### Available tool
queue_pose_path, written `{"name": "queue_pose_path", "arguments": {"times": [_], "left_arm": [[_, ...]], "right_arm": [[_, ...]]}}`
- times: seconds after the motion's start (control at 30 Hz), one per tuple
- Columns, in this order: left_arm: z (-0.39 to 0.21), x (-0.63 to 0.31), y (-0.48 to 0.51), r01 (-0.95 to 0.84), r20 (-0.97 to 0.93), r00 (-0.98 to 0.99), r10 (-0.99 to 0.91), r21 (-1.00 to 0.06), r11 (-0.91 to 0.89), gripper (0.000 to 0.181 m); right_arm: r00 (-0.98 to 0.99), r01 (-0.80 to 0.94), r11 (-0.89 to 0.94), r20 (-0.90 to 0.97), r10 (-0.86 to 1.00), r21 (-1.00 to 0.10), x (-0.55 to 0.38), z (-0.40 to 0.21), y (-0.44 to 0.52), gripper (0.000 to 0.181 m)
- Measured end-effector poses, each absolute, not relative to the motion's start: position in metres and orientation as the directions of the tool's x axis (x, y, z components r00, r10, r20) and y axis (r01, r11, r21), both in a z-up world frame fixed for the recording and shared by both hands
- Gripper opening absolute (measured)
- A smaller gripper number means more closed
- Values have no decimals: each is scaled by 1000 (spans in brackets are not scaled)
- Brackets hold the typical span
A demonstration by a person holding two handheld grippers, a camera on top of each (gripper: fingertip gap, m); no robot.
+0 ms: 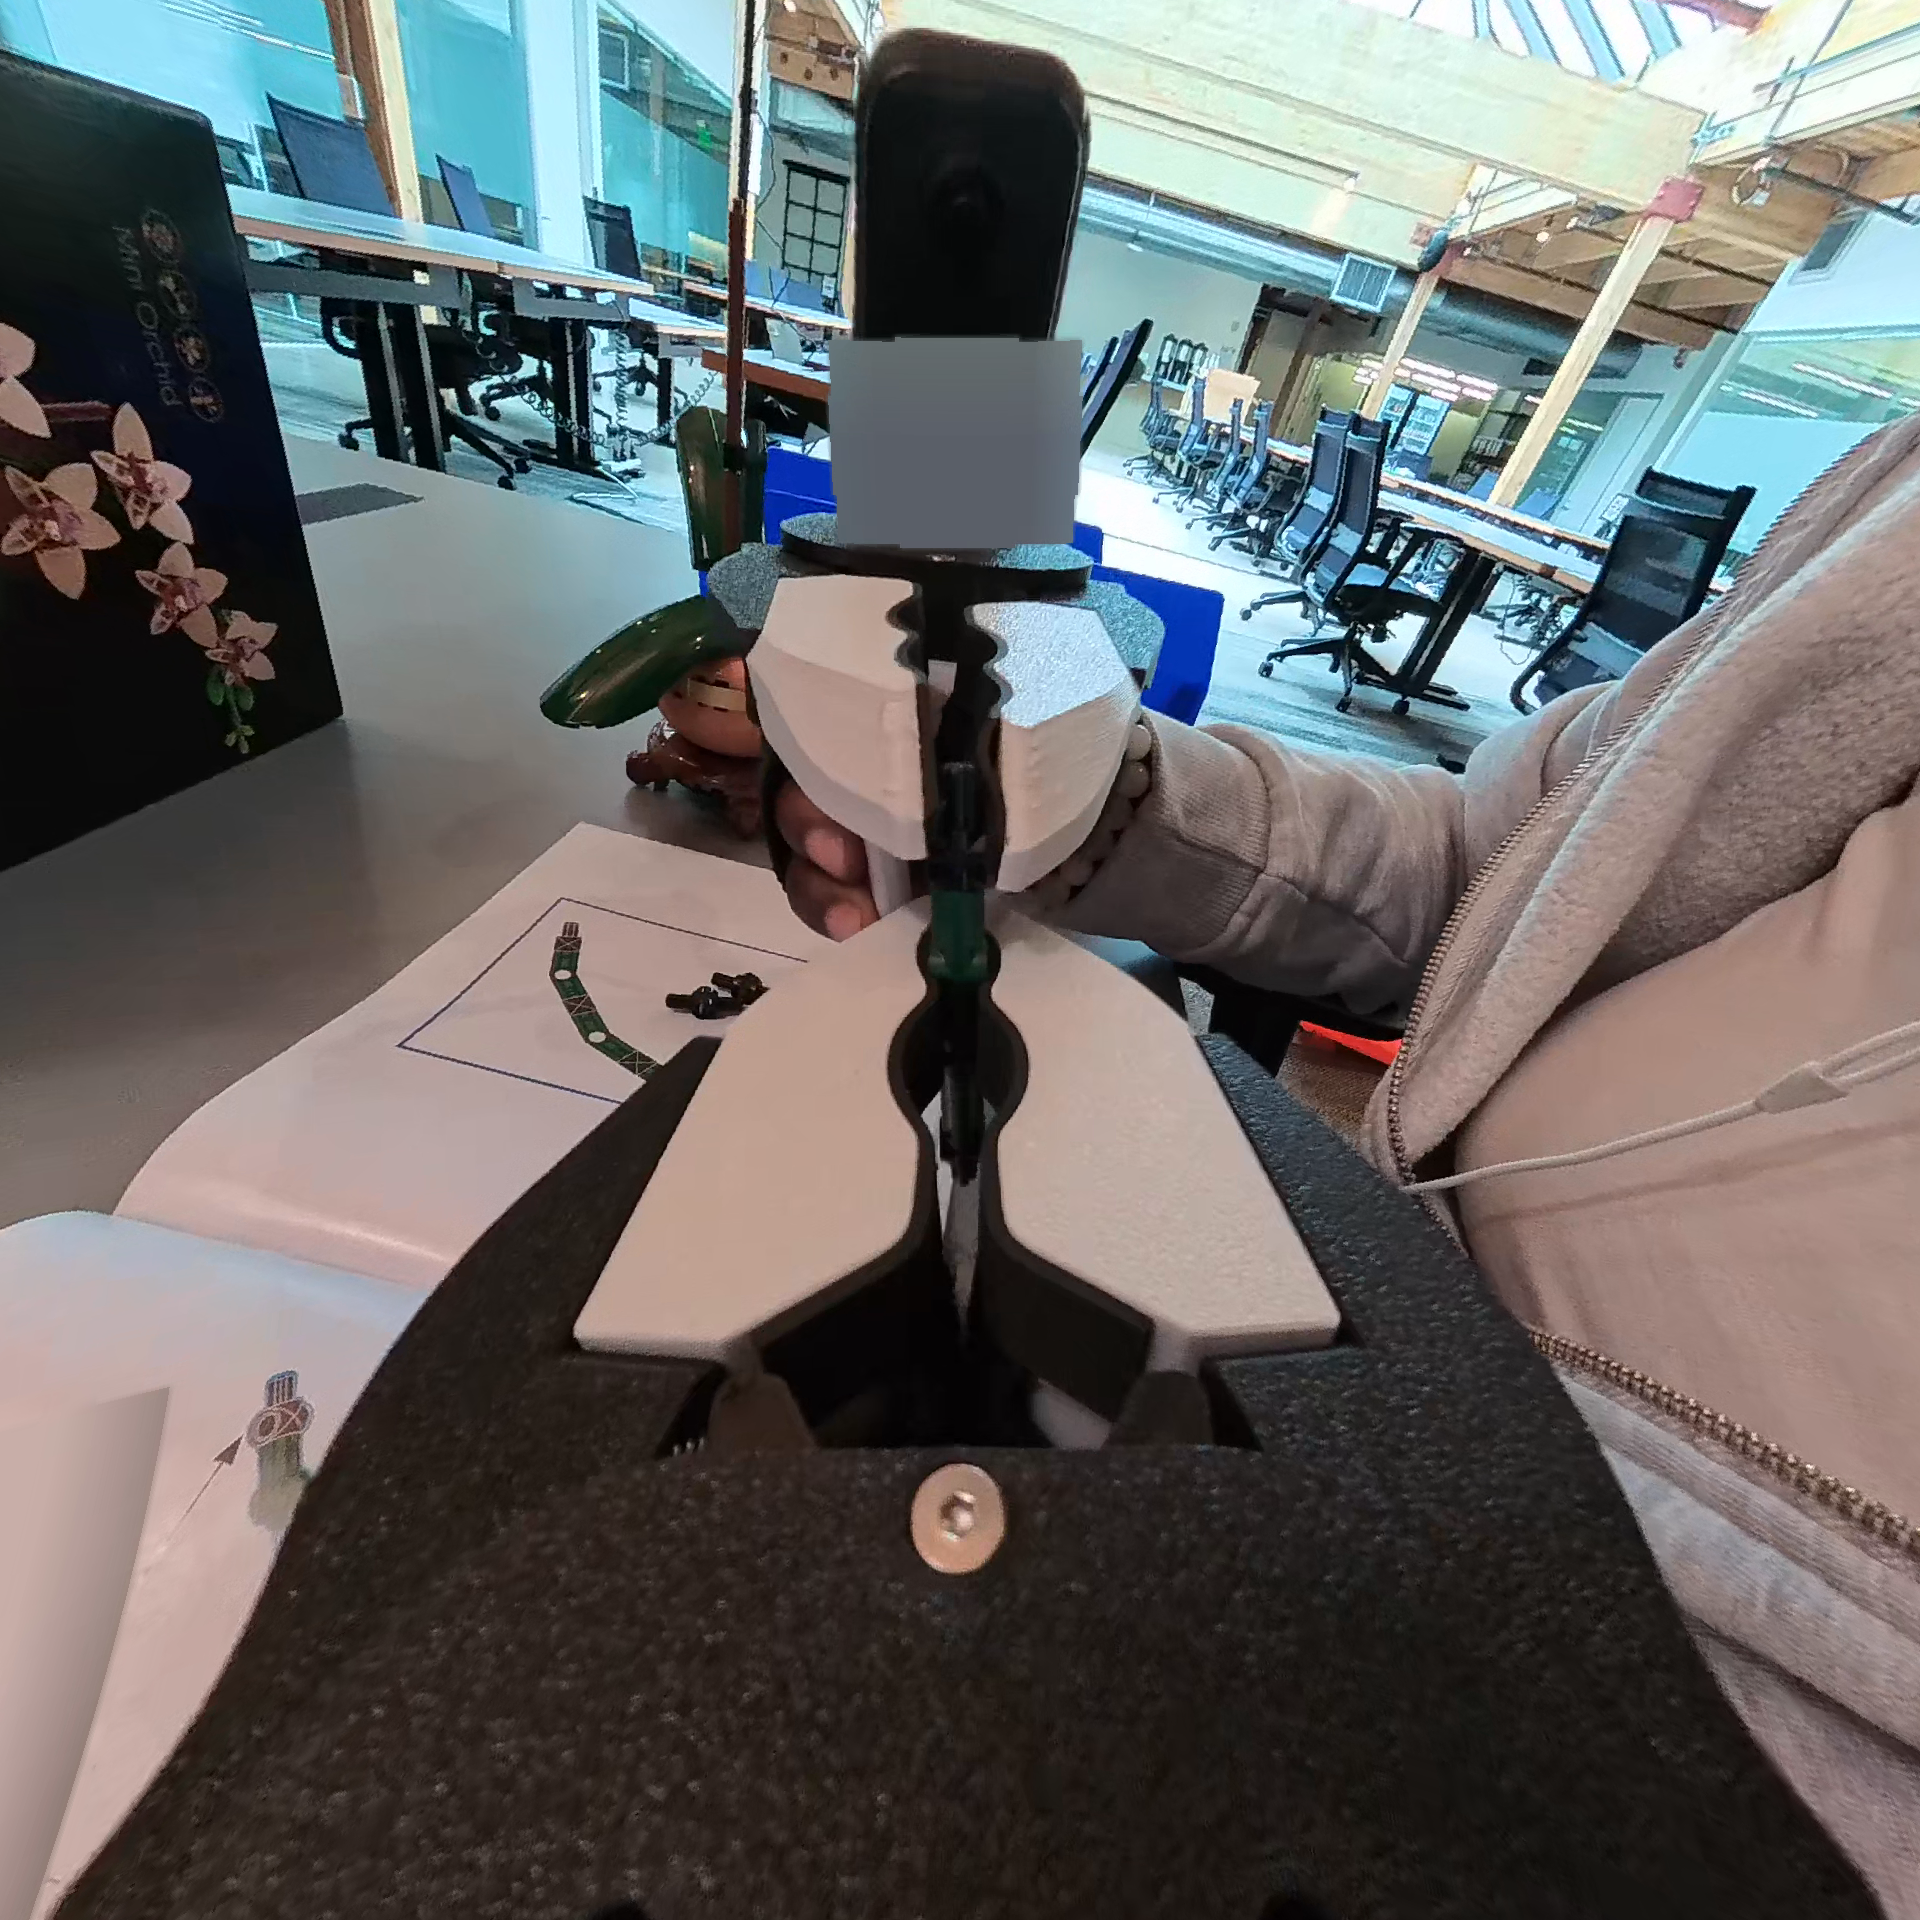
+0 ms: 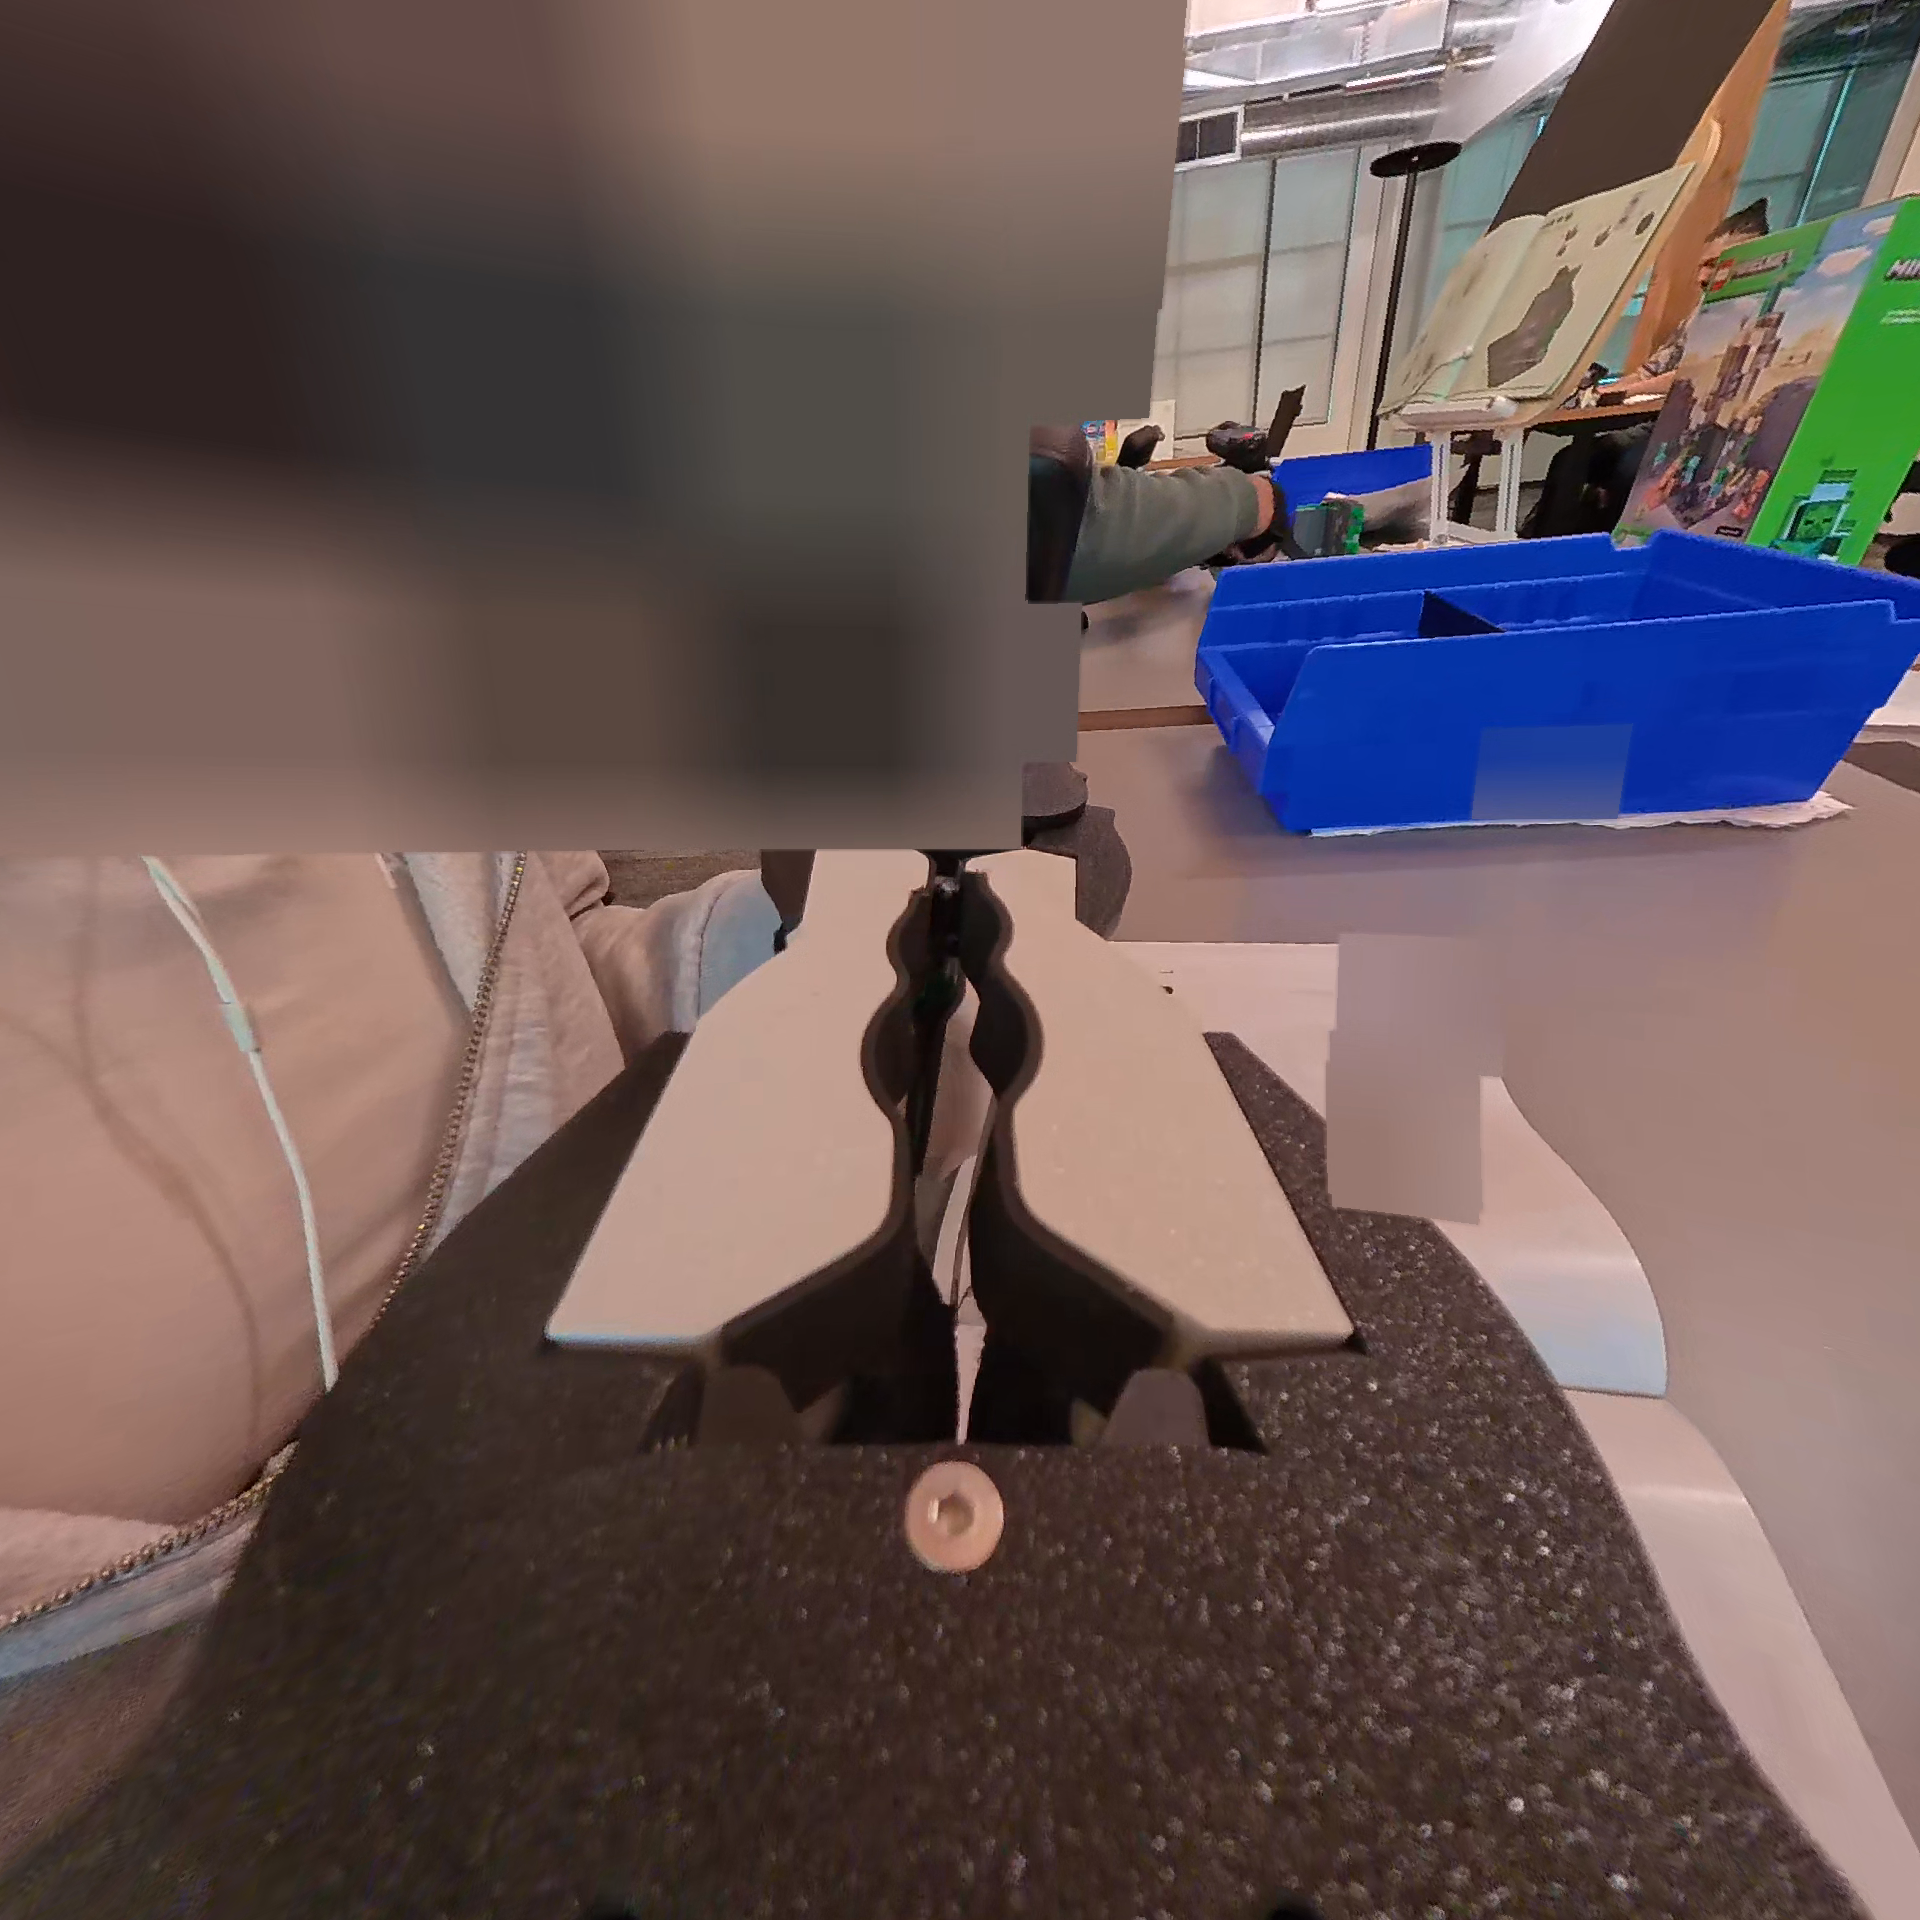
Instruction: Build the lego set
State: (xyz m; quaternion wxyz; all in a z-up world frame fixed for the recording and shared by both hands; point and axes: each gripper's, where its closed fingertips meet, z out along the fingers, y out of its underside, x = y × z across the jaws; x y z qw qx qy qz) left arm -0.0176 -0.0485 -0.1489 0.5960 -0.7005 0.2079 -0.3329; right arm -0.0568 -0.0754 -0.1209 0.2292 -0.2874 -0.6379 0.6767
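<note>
Both my grippers pinch one thin green stem, held in the air above the instruction sheet (image 1: 436, 1091).

My left gripper (image 1: 954, 961) and right gripper (image 1: 951, 727) are clamped on opposite ends of the stem (image 1: 954, 935). It looks light, stiff and jointed, likely to pop apart, so I'd grip beside the joints. Spare black pins (image 1: 717, 992) lie on the sheet.
</note>
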Motion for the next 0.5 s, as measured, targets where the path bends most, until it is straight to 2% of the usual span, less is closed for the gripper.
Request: {"name": "queue_pose_path", "arguments": {"times": [0.17, 0.2, 0.23, 0.27, 0.33, 0.4, 0.43, 0.5], "left_arm": [[-148, -24, -44, 118, 215, 718, -662, -975, -188, 0], [-146, -26, -42, 110, 192, 743, -641, -980, -166, 0], [-146, -32, -40, 91, 166, 777, -608, -984, -153, 0], [-152, -42, -36, 57, 137, 819, -557, -986, -158, 0], [-167, -74, -28, -10, 73, 912, -403, -980, -200, 0], [-173, -96, -26, -25, 47, 949, -312, -975, -220, 0], [-170, -99, -26, 2, 66, 950, -306, -979, -205, 0], [-163, -97, -27, 69, 121, 937, -327, -983, -169, 0]], "right_arm": [[-704, 34, -42, -54, 708, -999, -60, -117, -72, 6], [-698, 16, -27, -31, 715, -1000, -59, -112, -70, 15], [-679, -18, -39, -16, 734, -999, -56, -100, -66, 35], [-644, -47, -38, 1, 765, -998, -53, -89, -58, 40], [-489, -41, 88, 97, 867, -995, -48, -85, -33, 39], [-342, 117, 279, 226, 912, -953, -39, -106, -7, 39], [-334, 229, 346, 260, 906, -910, -31, -122, -1, 36], [-442, 417, 432, 237, 865, -800, -8, -160, -6, 23]]}}
